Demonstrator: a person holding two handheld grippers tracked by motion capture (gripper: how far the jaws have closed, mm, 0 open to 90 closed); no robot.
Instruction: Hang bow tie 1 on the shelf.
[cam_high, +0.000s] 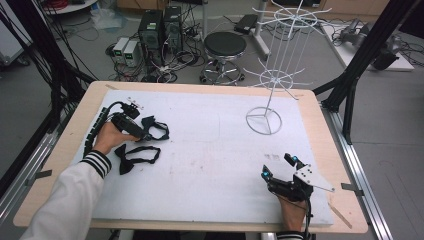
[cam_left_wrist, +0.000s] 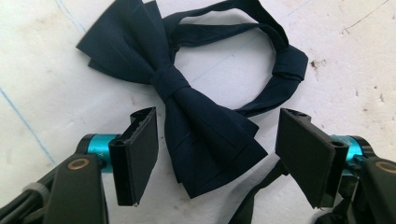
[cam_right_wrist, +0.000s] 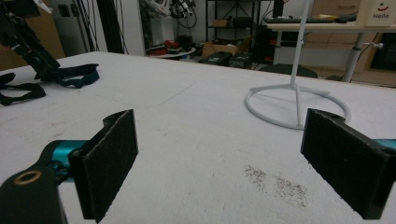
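White wire rack's (cam_high: 280, 55) top cut off by upper edge.

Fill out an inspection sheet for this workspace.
Surface: white mat on a wooden table, scuffed and stained.
Job's things: two dark bow ties, one between the left gripper's jaws, another beside it; white wire stand upright, bare.
Clutter: nothing seen.
Grippers: left gripper open over the bow tie; right gripper open, empty.
Cables: one trails from the left gripper.
Surroundings: stool, computers, floor wiring.

"Hello" under smiley mark, on white box (cam_right_wrist: 376, 12), top right background.
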